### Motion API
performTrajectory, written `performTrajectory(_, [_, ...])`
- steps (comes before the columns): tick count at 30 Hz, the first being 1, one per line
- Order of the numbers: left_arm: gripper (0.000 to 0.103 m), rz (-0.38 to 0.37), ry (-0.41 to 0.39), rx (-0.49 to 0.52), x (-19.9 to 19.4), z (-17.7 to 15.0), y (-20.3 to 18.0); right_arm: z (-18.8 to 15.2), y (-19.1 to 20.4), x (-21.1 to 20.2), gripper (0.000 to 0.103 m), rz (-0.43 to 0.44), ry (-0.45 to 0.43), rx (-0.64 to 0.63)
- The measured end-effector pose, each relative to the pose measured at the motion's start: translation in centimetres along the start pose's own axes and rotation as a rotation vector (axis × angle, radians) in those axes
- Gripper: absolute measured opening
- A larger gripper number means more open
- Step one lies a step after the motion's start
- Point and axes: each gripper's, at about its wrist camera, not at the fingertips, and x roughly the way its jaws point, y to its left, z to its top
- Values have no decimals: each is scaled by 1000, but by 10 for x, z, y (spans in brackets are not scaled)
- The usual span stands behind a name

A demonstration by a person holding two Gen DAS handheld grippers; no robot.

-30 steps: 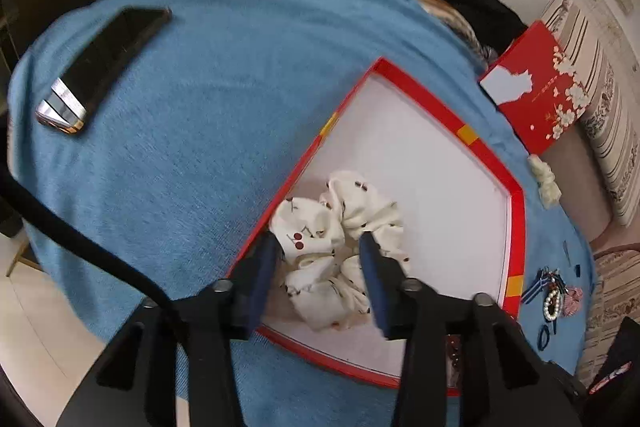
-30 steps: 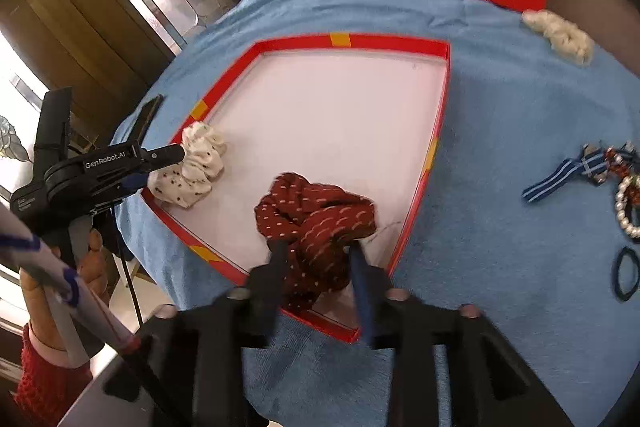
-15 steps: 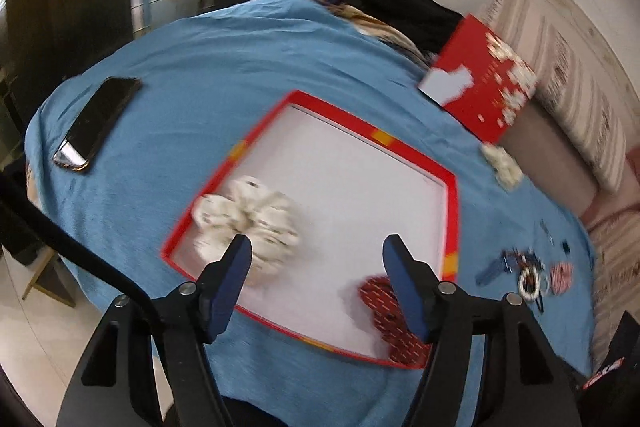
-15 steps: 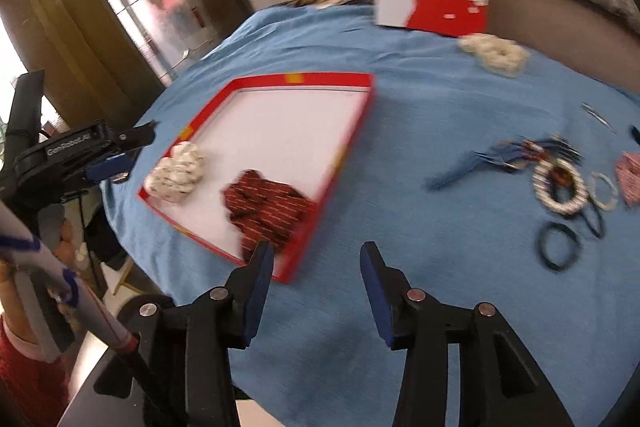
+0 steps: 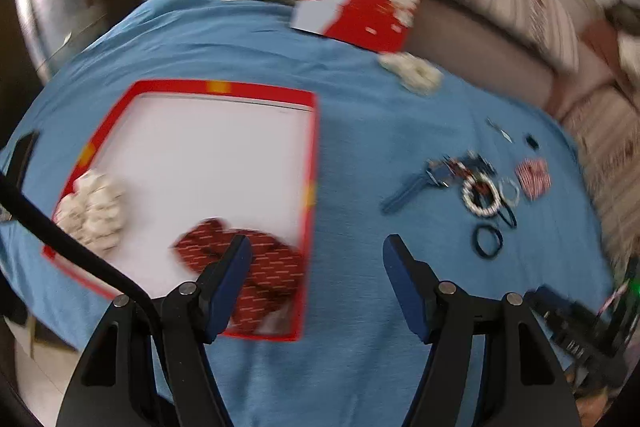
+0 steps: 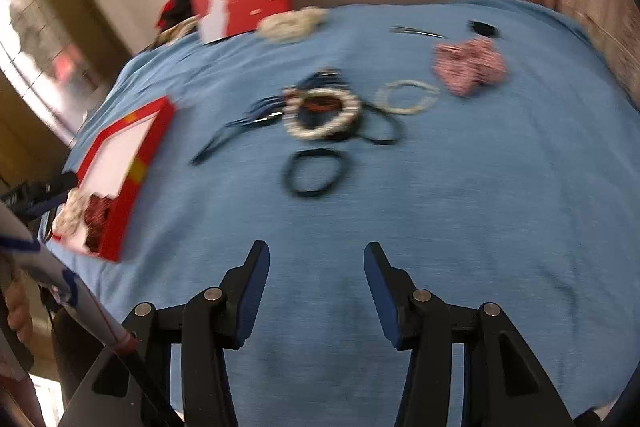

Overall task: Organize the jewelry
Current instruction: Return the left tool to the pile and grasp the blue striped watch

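Bracelet [image 6: 321,117] beyond right fingers [image 6: 253,283]

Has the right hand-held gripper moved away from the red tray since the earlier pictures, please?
Yes. The right hand-held gripper, open and empty, has swung right: the red tray it hovered over now sits at the far left, and the black hair tie lies ahead.

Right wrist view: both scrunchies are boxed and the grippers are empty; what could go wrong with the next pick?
The pearl bracelet overlaps a black hair tie and the blue ribbon, so the open right gripper might drag several at once. The loose black hair tie lies flat on the blue cloth, so the fingers could pinch fabric instead.
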Motion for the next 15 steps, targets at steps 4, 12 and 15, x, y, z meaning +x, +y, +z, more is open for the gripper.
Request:
performTrajectory(4, [67, -17, 19, 91, 20, 4, -40, 3, -30, -5, 53, -19, -15, 48])
performTrajectory(12, [67, -21, 38, 275, 83, 24, -111, 5, -67, 3, 53, -15, -14, 130])
performTrajectory(15, [67, 5, 36, 370, 107, 30, -135, 5, -79, 12, 53, -4, -2, 167])
